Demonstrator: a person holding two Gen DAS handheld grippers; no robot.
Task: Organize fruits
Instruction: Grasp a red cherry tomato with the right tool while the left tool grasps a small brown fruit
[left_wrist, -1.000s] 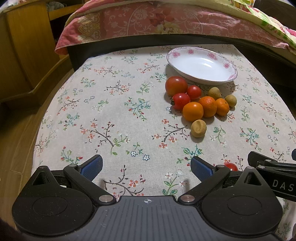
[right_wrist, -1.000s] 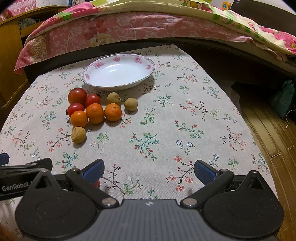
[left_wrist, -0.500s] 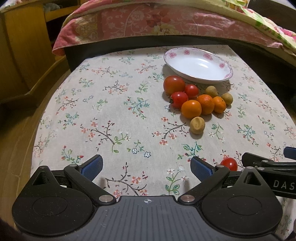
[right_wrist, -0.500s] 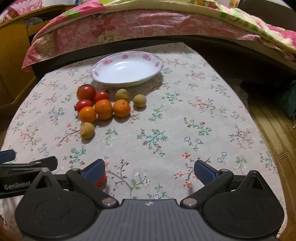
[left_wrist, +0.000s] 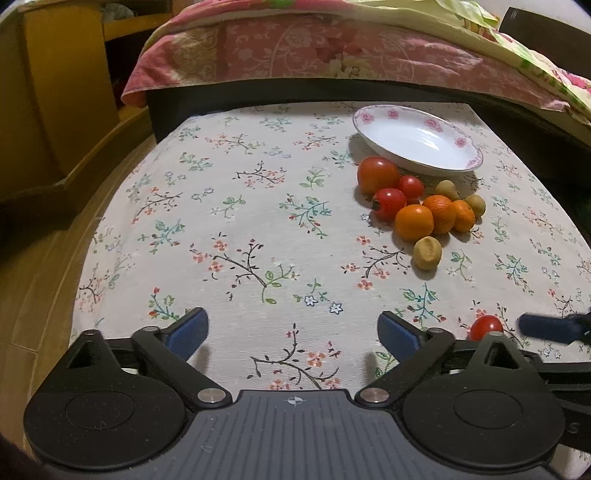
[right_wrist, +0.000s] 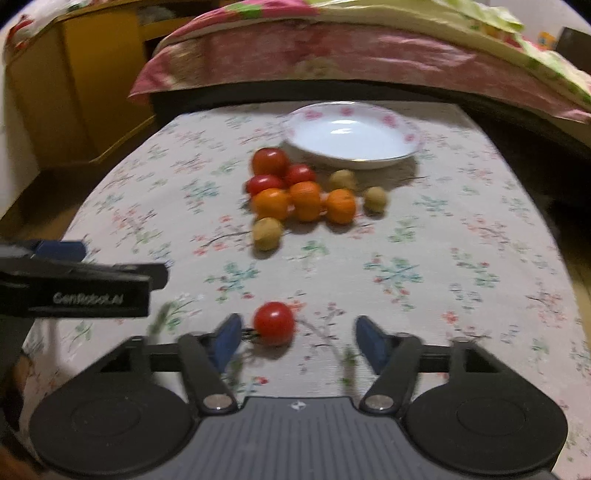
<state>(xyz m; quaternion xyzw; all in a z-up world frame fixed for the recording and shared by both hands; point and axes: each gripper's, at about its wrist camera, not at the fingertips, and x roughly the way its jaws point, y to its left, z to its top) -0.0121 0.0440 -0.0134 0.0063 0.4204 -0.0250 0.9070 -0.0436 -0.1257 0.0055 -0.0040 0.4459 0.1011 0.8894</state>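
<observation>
One tomato (right_wrist: 274, 323) lies near the table's front edge between our right gripper's (right_wrist: 293, 338) closing, not yet touching fingers, nearer the left finger; left gripper (left_wrist: 291, 330) open.

Matt woven floral cloth (left_wrist: 258, 206) on the table, glossy white glazed plate (left_wrist: 417, 142), shiny smooth red tomatoes (left_wrist: 376, 173), dimpled oranges (left_wrist: 413, 221), dull tan fruit (left_wrist: 426, 253), matt black plastic left gripper (left_wrist: 291, 328), quilted fabric bedding (left_wrist: 332, 55), varnished wood cabinet (left_wrist: 62, 88).

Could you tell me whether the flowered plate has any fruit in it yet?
Empty. The plate shows only its bare white inside, and the tomatoes, oranges and small brown fruits all lie on the tablecloth in front of it.
</observation>
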